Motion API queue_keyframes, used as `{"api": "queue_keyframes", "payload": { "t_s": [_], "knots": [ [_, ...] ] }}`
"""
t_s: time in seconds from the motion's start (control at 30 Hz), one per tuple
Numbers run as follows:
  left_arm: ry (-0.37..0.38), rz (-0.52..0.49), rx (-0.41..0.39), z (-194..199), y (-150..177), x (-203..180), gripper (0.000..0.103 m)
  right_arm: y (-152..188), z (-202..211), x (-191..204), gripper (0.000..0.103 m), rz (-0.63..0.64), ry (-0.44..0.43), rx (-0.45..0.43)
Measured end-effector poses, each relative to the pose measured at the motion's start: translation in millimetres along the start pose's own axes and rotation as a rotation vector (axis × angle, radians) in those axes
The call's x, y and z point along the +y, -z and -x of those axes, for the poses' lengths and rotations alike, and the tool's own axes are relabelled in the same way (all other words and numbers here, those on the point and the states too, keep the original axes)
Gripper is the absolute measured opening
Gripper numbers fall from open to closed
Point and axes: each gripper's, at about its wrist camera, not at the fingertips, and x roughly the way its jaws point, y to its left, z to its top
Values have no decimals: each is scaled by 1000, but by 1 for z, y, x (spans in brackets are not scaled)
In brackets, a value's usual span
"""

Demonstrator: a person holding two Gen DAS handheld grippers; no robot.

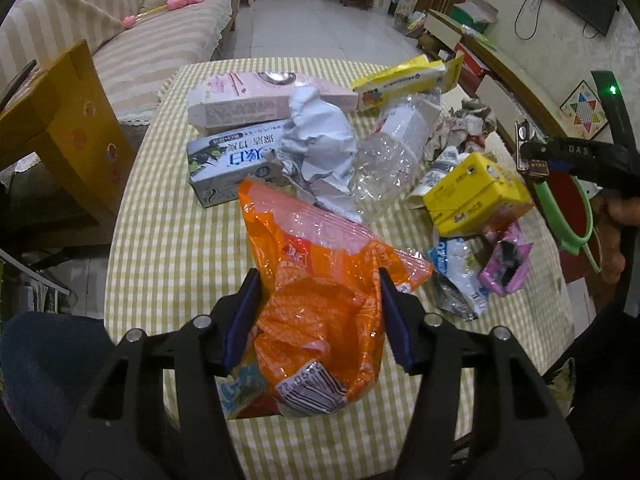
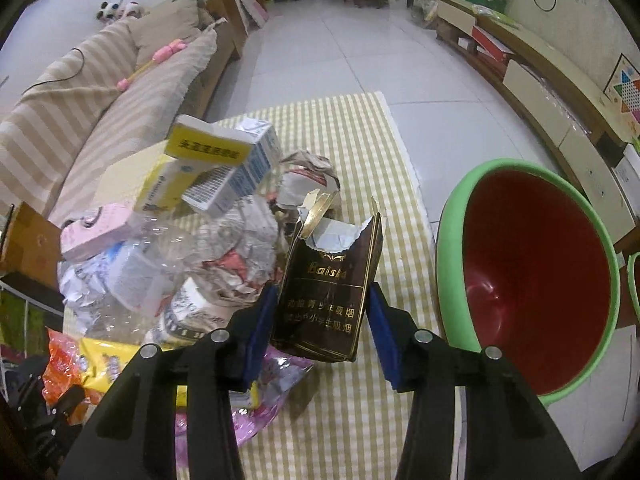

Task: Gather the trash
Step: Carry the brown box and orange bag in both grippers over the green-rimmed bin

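Orange snack bag [image 1: 320, 300] – crumpled, long axis running away from the camera – is sitting pinched in the left hand-held gripper [image 1: 320, 320] above the checked tabletop [image 1: 168, 240]. Torn dark cigarette pack [image 2: 328, 292], standing upright, is being clamped by the right hand-held gripper [image 2: 320, 320] beside the green-rimmed bin [image 2: 452, 240].

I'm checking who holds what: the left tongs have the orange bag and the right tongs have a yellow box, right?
Not quite. The left tongs do hold the orange bag, but the right tongs hold a dark brown cigarette pack with a torn top, not a yellow box. The right wrist view shows it.
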Motion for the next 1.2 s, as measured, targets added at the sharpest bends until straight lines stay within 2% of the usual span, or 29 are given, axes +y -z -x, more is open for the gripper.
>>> {"api": "queue_keyframes", "payload": {
  "t_s": [0.23, 0.33, 0.53, 0.83, 1.2],
  "knots": [
    [28, 53, -89, 36, 0, 6, 55, -2, 28, 13, 45, 45, -32, -54],
    [35, 73, -143, 54, -7, 8, 55, -4, 39, 15, 45, 58, -42, -75],
    [71, 66, -200, 72, -28, -2, 55, -3, 56, 4, 45, 43, -59, -98],
    [146, -28, -209, 65, -65, -52, 55, -6, 75, -47, 45, -36, -7, -134],
    [278, -162, -186, 36, -110, -142, 55, -5, 89, -123, 45, -145, 75, -155]
  ]
}}
